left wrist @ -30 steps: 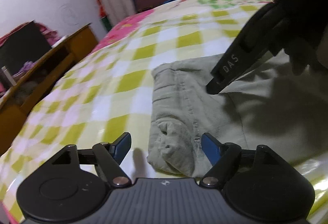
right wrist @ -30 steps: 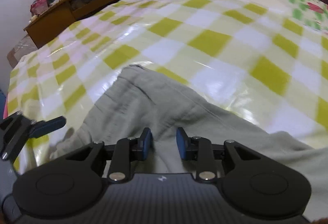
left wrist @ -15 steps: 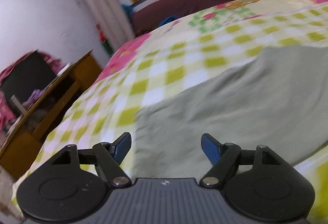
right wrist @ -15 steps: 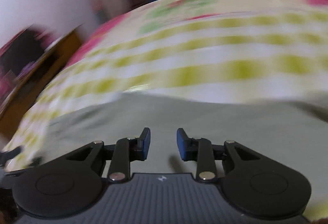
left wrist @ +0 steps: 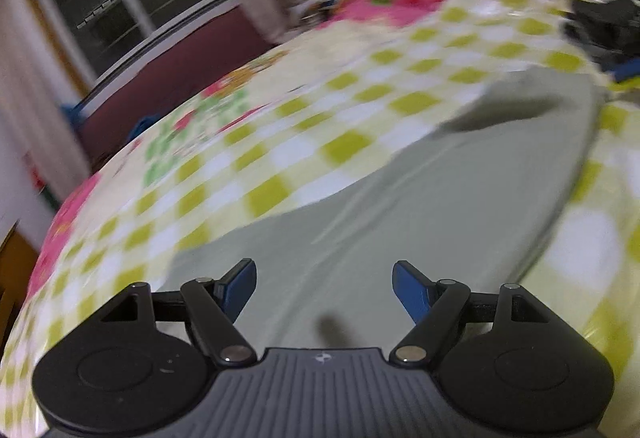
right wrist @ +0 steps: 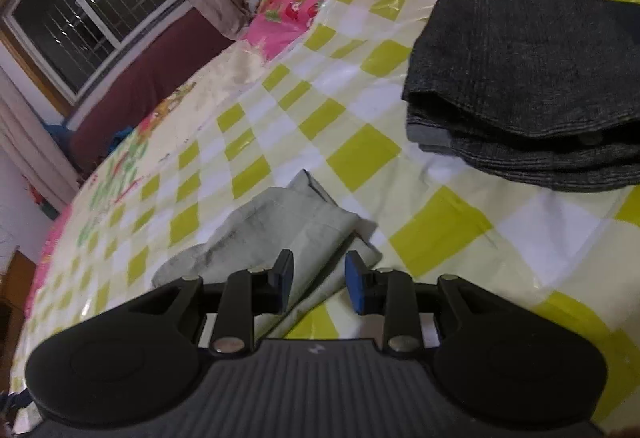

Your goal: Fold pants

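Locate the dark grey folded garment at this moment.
In the right wrist view, the dark grey folded garment lies upper right on the checked bed cover, beyond the pale green pants.

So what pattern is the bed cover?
The bed cover has yellow-green and white checks with pink floral patches, clearest in the right wrist view.

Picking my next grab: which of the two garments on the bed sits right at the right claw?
The pale grey-green pants: their crumpled end lies just ahead of the right claw, not gripped. The dark grey folded garment sits apart, farther up the checkered sheet.
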Demonstrator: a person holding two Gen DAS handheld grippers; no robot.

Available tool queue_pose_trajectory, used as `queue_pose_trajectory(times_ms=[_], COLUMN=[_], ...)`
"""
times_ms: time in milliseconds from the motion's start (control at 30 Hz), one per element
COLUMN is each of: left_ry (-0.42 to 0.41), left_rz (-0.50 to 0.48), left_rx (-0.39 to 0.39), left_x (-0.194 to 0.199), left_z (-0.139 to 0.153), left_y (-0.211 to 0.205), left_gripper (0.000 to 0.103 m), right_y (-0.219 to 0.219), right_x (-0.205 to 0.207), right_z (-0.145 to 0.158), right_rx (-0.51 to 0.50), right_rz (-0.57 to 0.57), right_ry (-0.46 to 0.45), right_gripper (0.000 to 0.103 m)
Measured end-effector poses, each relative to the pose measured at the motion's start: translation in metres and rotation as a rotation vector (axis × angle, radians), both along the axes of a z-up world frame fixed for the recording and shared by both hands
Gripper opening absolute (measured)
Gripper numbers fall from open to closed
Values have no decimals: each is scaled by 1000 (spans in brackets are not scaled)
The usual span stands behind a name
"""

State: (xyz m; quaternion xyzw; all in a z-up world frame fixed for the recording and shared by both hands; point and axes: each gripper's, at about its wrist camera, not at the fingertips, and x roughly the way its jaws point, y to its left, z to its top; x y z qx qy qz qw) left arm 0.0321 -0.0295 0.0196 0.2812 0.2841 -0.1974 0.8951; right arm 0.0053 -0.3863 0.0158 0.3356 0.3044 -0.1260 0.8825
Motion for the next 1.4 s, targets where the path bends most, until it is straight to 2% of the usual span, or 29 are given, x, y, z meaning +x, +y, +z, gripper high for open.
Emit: queue_pose_trajectory(times_ms=[133,300,333,367,433,567,700,733,767,833,933,1000,1033,1067,1200,1400], left_ry=[19,38,40,41,44,37,40,49,54,54,53,58,61,62,65,63], left_rz=[-66,-83,-83,-80,-72,-69,-65,-66,-69,-76,-91,-95,-94,-92,-87,-96], left_rx=[15,25,26,28,24,15,-4,-7,-4,9,16,18,20,22,10,0], left_x=[-3,-4,-3,-3,-2,-2,1,2,2,-1,-6,-7,-7,-7,-8,-9], left_z=[-4,-8,-9,-11,-12,-12,-13,-15,-17,-21,-23,-25,-26,-27,-27,-26], left_y=[-26,-35,-34,-36,-35,-34,-34,-34,-35,-37,-38,-38,-38,-37,-36,-37], left_gripper=[89,89,89,89,89,89,89,89,89,89,89,89,89,89,89,89], right_y=[-6,-13,-14,-14,-14,-23,-35,-35,-34,-36,-35,-33,-31,-29,-23,-8], right_x=[18,27,29,29,28,14,-18,-20,-17,-8,-11,-18,-20,-22,-28,4], right_z=[-12,-15,-14,-13,-10,-1,6,2,-3,-21,-29,-28,-28,-28,-35,-51], right_rx=[33,25,29,29,16,118,220,209,196,250,308,316,322,324,354,385], right_rz=[23,-6,-4,-2,4,-21,-95,-94,-87,-65,-90,-92,-87,-79,-84,-54], right_ry=[21,6,2,-4,-10,-77,-161,-151,-119,-40,-49,-66,-61,-50,-30,-2], right_gripper=[30,30,27,16,4,3,3,4,9,10,11,22,32,35,36,38])
